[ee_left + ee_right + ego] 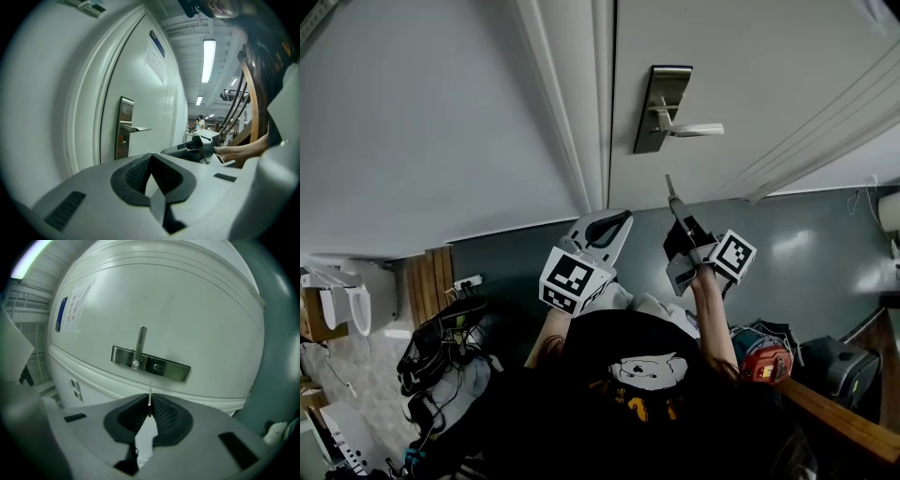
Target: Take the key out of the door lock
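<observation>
The white door carries a steel lock plate with a lever handle. My right gripper is held a short way back from the door, below the plate, and is shut on a thin metal key that sticks out past its tips. In the right gripper view the key points at the plate, and its keyhole shows nothing in it. My left gripper is shut and holds nothing, to the left of the right one. The left gripper view shows the plate from the side.
The door frame and a white wall lie to the left. On the grey floor are a power strip, a tangle of cables and bags, a red object and a wooden rail.
</observation>
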Tool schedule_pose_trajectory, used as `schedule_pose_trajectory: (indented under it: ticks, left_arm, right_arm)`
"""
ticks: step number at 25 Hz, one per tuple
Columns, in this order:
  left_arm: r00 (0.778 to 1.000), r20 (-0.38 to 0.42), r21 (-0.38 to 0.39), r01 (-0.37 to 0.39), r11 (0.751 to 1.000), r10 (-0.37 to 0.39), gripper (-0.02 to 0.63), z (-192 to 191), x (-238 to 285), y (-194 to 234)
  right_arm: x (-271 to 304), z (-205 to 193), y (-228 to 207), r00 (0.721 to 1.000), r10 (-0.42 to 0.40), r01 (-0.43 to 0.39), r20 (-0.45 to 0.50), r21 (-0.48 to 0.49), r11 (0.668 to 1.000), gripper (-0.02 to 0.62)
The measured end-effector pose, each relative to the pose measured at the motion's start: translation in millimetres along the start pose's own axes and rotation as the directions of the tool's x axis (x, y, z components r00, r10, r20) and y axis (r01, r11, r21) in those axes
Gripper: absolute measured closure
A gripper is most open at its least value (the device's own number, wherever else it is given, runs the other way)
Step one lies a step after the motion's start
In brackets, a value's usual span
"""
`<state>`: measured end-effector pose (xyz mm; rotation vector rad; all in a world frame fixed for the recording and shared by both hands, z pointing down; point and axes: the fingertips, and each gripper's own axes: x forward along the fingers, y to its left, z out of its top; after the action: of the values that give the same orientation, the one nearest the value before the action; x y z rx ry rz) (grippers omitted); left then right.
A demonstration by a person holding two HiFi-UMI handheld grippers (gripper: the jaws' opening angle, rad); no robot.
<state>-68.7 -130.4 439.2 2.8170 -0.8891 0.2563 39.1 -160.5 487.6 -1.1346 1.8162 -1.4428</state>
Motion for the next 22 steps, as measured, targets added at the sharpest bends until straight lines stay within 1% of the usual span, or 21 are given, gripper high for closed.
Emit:
schedule_pose_trajectory:
  ticks: [3, 9, 13, 17, 22]
  left_arm:
    - [1.000, -0.008, 0.008, -0.007, 1.000, 0.007, 0.601, 1.4, 0.4, -9.6]
    - [1.000, -0.017, 0.020, -0.022, 1.000, 0.023, 0.601, 7.9, 5.1, -56.6]
    - [0.998, -0.039, 0.016, -0.040, 0.999, 0.041, 0.601, -0.9, 4.0, -62.9]
    - [0.997, -0.043, 0.024, -0.066, 0.998, 0.067, 0.600, 0.5, -7.0, -96.1]
    - [0.994, -0.035, 0.033, -0.104, 0.994, 0.105, 0.601, 3.9, -23.0, -126.3]
  right_arm:
    - [-14.9, -1.6, 3.1, 1.000, 0.009, -0.009, -0.002, 0.007, 1.000, 0.575]
    - [-67.2, 8.3, 5.0, 1.000, 0.007, -0.007, -0.015, -0.024, 1.000, 0.575]
    - [-76.3, 6.0, 3.6, 0.999, 0.003, -0.004, -0.032, -0.037, 0.999, 0.575]
    - [-113.4, 2.7, 8.0, 0.999, -0.006, 0.002, -0.054, -0.073, 0.997, 0.575]
    - [-146.8, -2.4, 18.0, 0.997, 0.011, -0.019, -0.079, -0.097, 0.995, 0.575]
